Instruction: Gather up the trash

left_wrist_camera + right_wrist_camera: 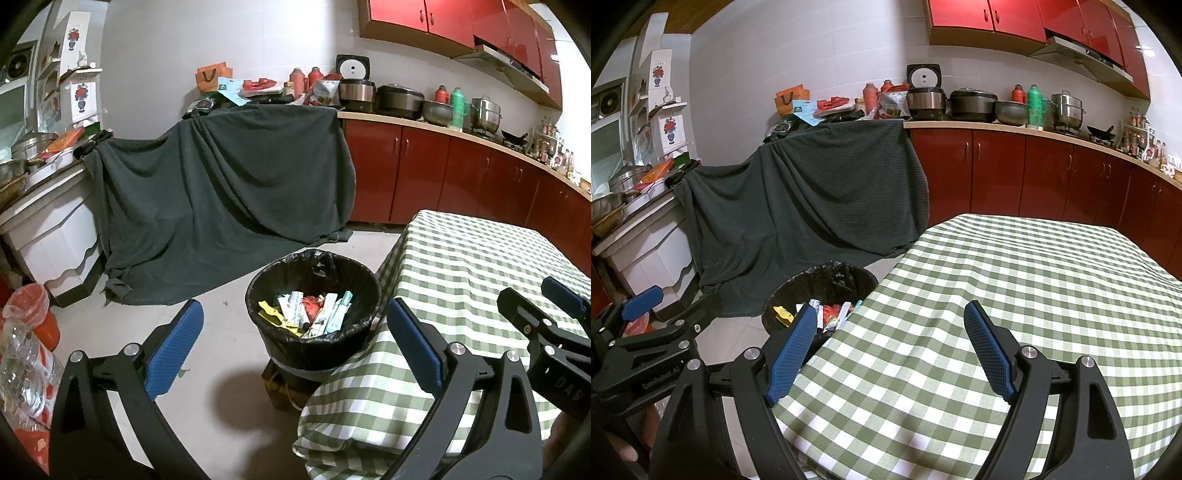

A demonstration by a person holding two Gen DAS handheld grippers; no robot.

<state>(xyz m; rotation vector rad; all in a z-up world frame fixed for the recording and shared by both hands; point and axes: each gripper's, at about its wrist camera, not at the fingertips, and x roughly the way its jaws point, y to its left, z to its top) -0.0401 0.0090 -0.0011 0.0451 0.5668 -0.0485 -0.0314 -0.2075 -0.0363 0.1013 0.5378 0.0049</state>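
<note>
A round bin with a black liner (258, 291) stands on the floor against the table's left edge. Several wrappers and packets (314, 314) lie inside it. My left gripper (295, 306) hovers open over the floor in front of the bin, nothing between its blue pads. In the right wrist view the bin (783, 291) sits at centre left. My right gripper (891, 308) is open above the green-checked tablecloth (1015, 280), also holding nothing. Each gripper shows in the other's view: the right gripper (535, 291) and the left gripper (672, 299).
A dark green cloth (221, 184) drapes over furniture behind the bin. Red cabinets (424, 173) with pots on the counter run along the right. A white cabinet (48, 229), clear plastic bottles (22, 369) and an orange bag (33, 306) are at left. The bin rests on a low wooden block (284, 387).
</note>
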